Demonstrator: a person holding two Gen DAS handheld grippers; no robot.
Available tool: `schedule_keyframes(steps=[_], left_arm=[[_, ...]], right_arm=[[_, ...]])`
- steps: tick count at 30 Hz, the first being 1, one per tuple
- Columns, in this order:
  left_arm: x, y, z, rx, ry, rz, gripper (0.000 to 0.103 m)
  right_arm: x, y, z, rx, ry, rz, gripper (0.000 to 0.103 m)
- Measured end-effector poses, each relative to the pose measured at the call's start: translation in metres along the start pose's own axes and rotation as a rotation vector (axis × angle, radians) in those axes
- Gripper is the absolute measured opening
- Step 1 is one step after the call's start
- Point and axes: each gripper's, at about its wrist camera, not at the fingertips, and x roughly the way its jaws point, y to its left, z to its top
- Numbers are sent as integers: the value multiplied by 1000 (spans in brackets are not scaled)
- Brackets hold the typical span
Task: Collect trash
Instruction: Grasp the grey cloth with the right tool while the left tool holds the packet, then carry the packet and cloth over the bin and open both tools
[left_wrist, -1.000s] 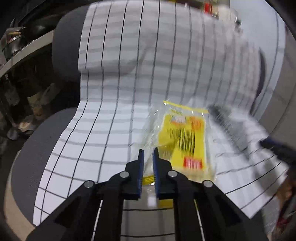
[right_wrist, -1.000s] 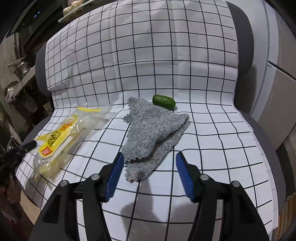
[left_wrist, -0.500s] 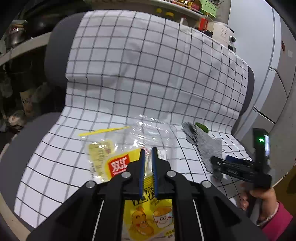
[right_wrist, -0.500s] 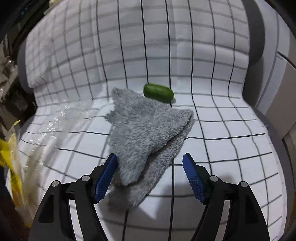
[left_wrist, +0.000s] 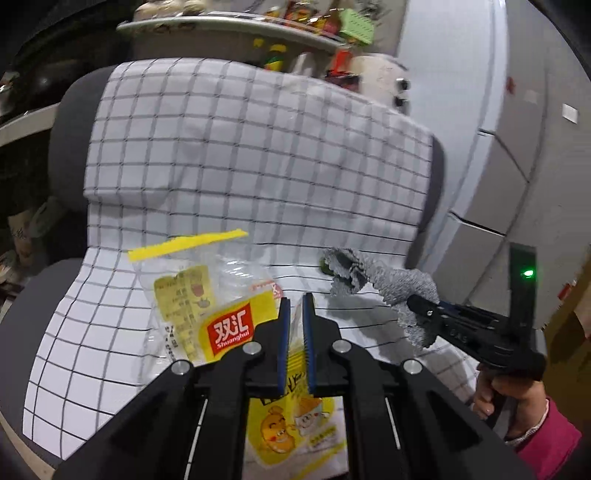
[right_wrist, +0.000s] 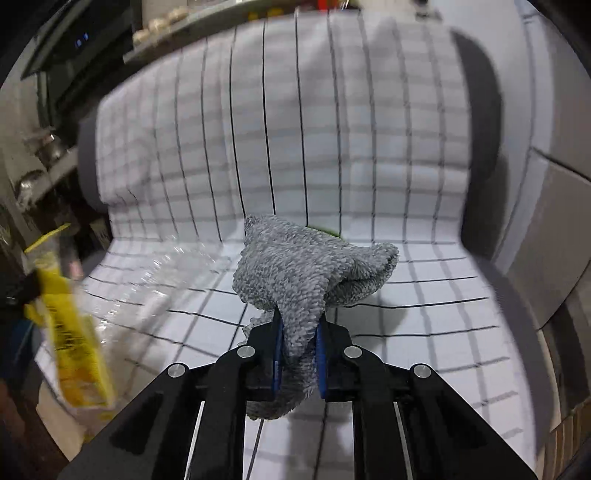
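Wrapper (left_wrist: 229, 325) in left claw (left_wrist: 294, 343), cloth (right_wrist: 306, 273) in right claw (right_wrist: 298, 354)

Grey upholstered chair (left_wrist: 70, 147) with a white black-grid cloth (left_wrist: 258, 155) draped over backrest and seat. Behind the backrest, a curved grey shelf (left_wrist: 229, 29) crowded with blurred colourful items, a green basket (left_wrist: 356, 22) among them. Right of the chair: pale grey cabinet fronts (left_wrist: 517, 155) with dark seams. Left side dark, a lower shelf (right_wrist: 40, 173) with metal pots. Indoor light, dim at the edges, both views motion-blurred.
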Motion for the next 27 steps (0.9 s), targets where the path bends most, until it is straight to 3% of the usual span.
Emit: schedule_keyframes(steps=[7,12,19,27], left_arm=[[-13,-70,-13,102,-4,-146,5],[-7,-128,-30,176,22,-273,5],[7,-207,-57,282,73,-439,5],[3,-284,-86,410,126,-574,5]], right_arm=[[-94,-24,-25,16,-99,-49,15],[-155,-63,-60,77,-136,-158,15],[-225,-113,-110,166,-140,-351,16],[-277,-149,-152,266,-128,-475,16]])
